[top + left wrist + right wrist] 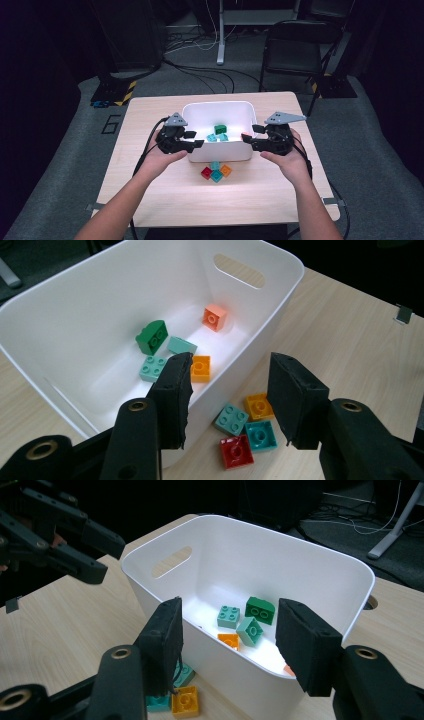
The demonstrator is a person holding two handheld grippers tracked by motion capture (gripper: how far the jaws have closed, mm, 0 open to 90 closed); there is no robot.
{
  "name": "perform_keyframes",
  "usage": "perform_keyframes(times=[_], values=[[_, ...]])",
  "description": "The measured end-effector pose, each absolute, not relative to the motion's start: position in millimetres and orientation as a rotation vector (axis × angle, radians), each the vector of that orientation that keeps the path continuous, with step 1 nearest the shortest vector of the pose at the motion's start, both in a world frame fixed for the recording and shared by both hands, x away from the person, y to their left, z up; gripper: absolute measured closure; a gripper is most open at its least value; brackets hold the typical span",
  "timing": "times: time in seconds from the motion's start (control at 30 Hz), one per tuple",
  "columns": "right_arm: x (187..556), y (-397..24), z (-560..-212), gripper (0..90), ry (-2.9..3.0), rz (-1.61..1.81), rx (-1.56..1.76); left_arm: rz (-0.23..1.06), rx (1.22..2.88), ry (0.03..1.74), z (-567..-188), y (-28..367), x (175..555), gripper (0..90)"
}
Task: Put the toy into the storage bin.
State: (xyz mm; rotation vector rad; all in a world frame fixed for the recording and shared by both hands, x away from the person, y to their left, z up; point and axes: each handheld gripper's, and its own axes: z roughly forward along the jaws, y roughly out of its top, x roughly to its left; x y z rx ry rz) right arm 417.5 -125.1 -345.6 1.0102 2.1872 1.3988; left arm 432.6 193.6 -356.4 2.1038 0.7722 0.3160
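While both grippers flank the white bin point(218, 107), their fingers gape wide, empty.

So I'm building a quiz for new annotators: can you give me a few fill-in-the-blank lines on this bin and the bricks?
1. The bin on the table is ____ in colour.
2. The number of bricks lying on the table outside the bin is ____.
3. The jaws of the left gripper and the right gripper are both ____.
4. The arched brick inside the bin is dark ____.

Missing words: white; four; open; green
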Motion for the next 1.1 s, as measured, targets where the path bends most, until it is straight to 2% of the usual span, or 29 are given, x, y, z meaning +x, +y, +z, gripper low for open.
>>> perform_keyframes(times=[0.77, 1.1], values=[[415, -124, -344, 44.4, 2.155, 1.395, 0.987, 0.248, 2.136, 0.835, -430, 191, 419, 52.2], [414, -126, -341, 52.6, 2.151, 1.414, 0.92, 0.262, 2.129, 0.892, -458, 196, 424, 52.0]])
